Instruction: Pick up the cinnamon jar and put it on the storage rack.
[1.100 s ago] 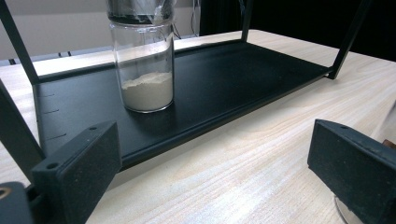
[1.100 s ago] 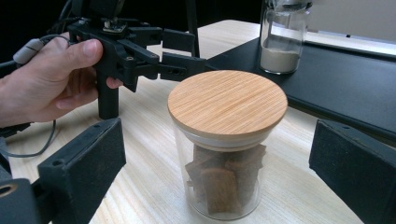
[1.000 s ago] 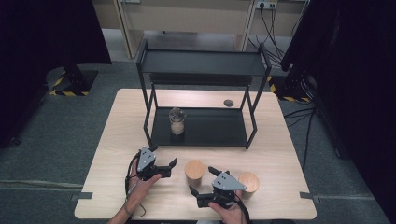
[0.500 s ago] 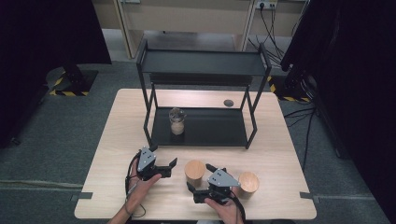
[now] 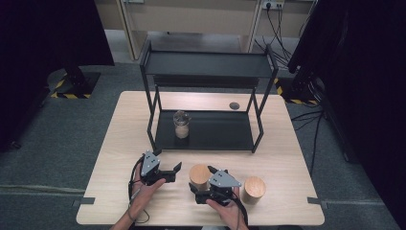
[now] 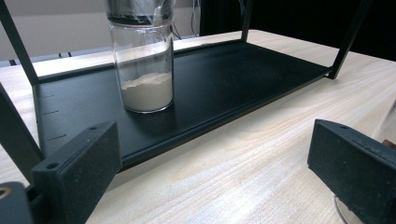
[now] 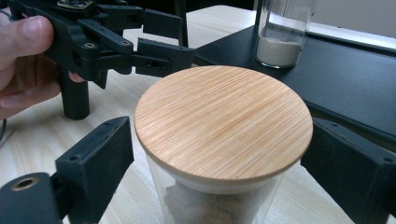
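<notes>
A glass jar with a round wooden lid [image 7: 224, 121] stands between the wide-apart jaws of my right gripper [image 7: 219, 140], with a gap on each side. In the high view that jar [image 5: 199, 175] sits near the table's front edge, my right gripper [image 5: 202, 184] around it. A second wooden-lidded jar [image 5: 253, 189] stands to its right. My left gripper [image 5: 173, 172] rests open on the table left of the jars, nothing between its jaws. It faces a clear jar of pale powder [image 6: 144, 70] on the lower shelf of the black rack [image 6: 233, 84].
The black two-tier rack [image 5: 206, 64] takes up the table's middle and back, with the powder jar [image 5: 181, 125] at the left of its lower shelf. A small dark disc [image 5: 234, 105] lies on the table behind it. Bare wood lies left and right of the rack.
My right gripper has slid a little left and forward, so its jaws now flank the left wooden-lidded jar. The left gripper has stayed put.
</notes>
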The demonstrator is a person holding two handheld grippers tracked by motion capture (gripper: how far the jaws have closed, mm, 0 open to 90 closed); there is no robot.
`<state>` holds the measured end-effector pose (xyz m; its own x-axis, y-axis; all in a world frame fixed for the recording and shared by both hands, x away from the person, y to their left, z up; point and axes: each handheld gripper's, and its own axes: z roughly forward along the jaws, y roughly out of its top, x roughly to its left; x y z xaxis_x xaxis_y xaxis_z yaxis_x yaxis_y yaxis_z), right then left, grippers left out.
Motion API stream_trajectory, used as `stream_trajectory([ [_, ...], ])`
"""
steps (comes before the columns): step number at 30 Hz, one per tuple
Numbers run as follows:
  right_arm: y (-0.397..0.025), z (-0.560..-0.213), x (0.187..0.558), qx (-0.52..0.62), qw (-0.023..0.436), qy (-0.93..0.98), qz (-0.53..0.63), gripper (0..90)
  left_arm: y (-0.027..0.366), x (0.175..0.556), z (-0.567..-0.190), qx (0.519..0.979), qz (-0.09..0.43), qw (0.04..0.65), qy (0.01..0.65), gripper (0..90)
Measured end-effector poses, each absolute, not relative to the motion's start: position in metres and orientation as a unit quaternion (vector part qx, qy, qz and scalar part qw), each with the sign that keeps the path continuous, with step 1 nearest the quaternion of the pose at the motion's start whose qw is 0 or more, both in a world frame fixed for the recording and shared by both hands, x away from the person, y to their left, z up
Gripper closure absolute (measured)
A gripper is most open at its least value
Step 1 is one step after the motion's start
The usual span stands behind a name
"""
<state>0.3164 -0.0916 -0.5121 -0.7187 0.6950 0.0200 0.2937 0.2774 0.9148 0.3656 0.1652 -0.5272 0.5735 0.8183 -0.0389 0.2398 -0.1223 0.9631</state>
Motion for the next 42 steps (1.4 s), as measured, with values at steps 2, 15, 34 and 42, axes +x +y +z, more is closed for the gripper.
stream_trajectory([
  [2,-0.091,-0.513,0.318,0.32,0.198,0.775,0.508,13.1,0.165,0.366,-0.527,0.7,0.265,0.544,0.378,2.3],
  [15,-0.09,-0.517,0.323,0.318,0.182,0.782,0.503,25.8,0.165,0.366,-0.527,0.7,0.264,0.546,0.378,2.3],
  [34,-0.091,-0.492,0.326,0.303,0.188,0.781,0.513,26.0,0.165,0.366,-0.527,0.701,0.265,0.545,0.377,2.3],
  [42,-0.088,-0.486,0.333,0.297,0.189,0.79,0.501,26.1,0.166,0.366,-0.527,0.699,0.263,0.547,0.378,2.3],
])
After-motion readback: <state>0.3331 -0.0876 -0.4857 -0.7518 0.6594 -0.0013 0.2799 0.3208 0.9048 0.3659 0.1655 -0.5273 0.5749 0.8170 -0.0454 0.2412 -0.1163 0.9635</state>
